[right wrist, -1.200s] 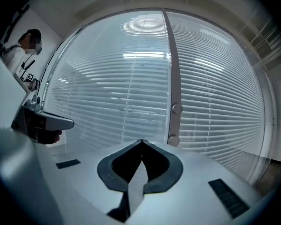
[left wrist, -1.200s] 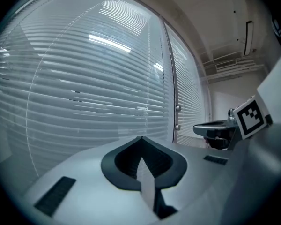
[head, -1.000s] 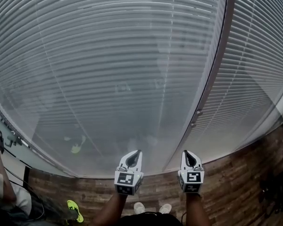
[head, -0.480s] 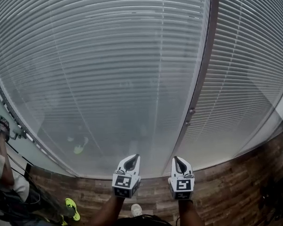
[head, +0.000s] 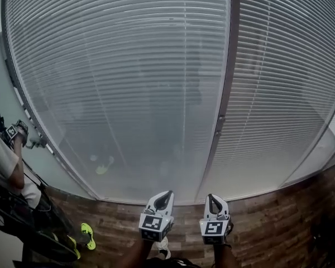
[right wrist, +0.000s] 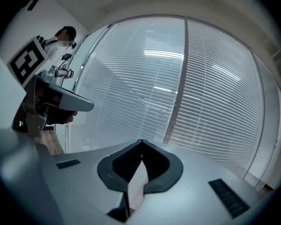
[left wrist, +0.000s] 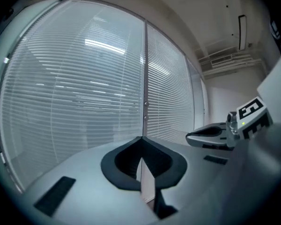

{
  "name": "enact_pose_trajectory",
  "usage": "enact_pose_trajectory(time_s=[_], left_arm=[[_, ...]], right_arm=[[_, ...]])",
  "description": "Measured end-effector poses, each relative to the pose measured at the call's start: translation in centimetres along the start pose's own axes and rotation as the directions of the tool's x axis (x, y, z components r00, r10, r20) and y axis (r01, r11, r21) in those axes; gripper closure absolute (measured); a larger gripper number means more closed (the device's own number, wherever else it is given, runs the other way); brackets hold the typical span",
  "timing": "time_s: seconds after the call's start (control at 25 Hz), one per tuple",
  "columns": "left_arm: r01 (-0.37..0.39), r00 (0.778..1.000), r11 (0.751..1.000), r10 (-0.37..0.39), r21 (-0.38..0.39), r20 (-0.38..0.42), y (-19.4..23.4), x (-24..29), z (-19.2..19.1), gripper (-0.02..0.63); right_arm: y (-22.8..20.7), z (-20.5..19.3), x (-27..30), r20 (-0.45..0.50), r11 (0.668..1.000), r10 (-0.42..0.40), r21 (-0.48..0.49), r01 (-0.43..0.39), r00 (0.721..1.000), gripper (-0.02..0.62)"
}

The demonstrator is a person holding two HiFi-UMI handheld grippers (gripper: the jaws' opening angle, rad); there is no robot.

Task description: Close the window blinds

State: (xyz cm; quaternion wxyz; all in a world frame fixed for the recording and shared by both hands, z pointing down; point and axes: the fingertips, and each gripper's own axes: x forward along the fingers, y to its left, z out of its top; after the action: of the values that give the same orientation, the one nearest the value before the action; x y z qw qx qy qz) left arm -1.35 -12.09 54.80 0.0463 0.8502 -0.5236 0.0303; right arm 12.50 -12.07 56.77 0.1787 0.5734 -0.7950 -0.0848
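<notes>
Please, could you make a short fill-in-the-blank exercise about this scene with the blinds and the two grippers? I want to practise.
1. The left gripper and the right gripper both have their jaws ____, with nothing between them.
2. The vertical frame bar stands ____ the left blind and the right blind.
3. The floor below the blinds shows ____ planks.

Missing words: shut; between; wooden.

The left gripper point(head: 163, 197) and the right gripper point(head: 211, 199) sit side by side, low and close to the body, both pointing forward (each with jaws pressed together, gripping nothing). Bare forearms point(head: 135, 254) extend back beneath them.
</notes>
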Motion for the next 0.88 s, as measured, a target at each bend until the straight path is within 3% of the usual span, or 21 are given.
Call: enact_pose_trajectory(time_s=[0.16,0.52,0.88], left_arm=[[-0.041,0.999,0.999,0.041,-0.008,-0.003,-1.7,-3.4,0.1,0.606],[-0.089,0.996,0.996,0.088,-0.008,-0.014,-3.0,-8.6,-1.4,0.606],[-0.155,0.988,0.988,0.155,-0.004,-0.010,0.6,-13.8,-1.0,0.606]], right_arm=[[0.3,0.3,-3.6,0.051,0.998,0.027,0.059,-0.030,0.998,0.592],[2.2,-0.9,-7.4,0.051,0.992,0.075,0.100,-0.080,0.996,0.592],[7.8,1.1,-8.2,0.060,0.983,0.133,0.123,-0.140,0.989,0.592]])
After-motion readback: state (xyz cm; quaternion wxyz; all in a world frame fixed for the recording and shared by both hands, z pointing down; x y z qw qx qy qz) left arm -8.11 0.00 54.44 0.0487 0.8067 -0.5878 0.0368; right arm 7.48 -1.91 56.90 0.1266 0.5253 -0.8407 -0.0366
